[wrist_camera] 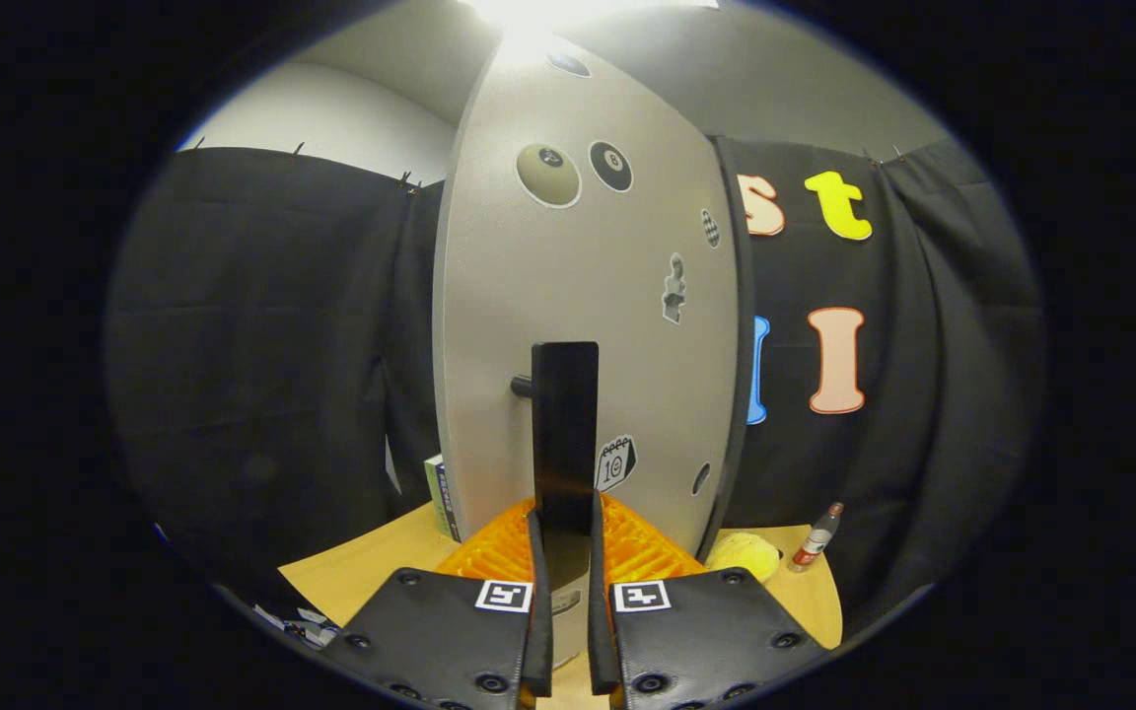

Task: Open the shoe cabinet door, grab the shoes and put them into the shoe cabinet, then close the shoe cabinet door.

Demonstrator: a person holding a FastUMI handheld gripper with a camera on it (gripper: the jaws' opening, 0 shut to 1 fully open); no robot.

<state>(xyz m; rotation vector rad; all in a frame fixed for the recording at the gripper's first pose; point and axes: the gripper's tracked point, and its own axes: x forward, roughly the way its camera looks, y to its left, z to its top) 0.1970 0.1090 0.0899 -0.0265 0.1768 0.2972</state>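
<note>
The shoe cabinet's grey door (588, 296), dotted with stickers, stands upright just ahead of me and reaches well above the fingers. Its tall dark handle (565, 424) sits off the panel on a short peg. The handle's lower end runs down between my two fingers. My gripper (565, 528) is shut on the handle, one finger pressing on each side of it. A dark edge (741, 345) runs down the door's right side.
The cabinet stands on a light wooden table (371, 577). A small box (441, 493) leans by the cabinet's left foot. To its right lie a yellow soft object (744, 554) and a small bottle (815, 537). Black cloth walls close in behind.
</note>
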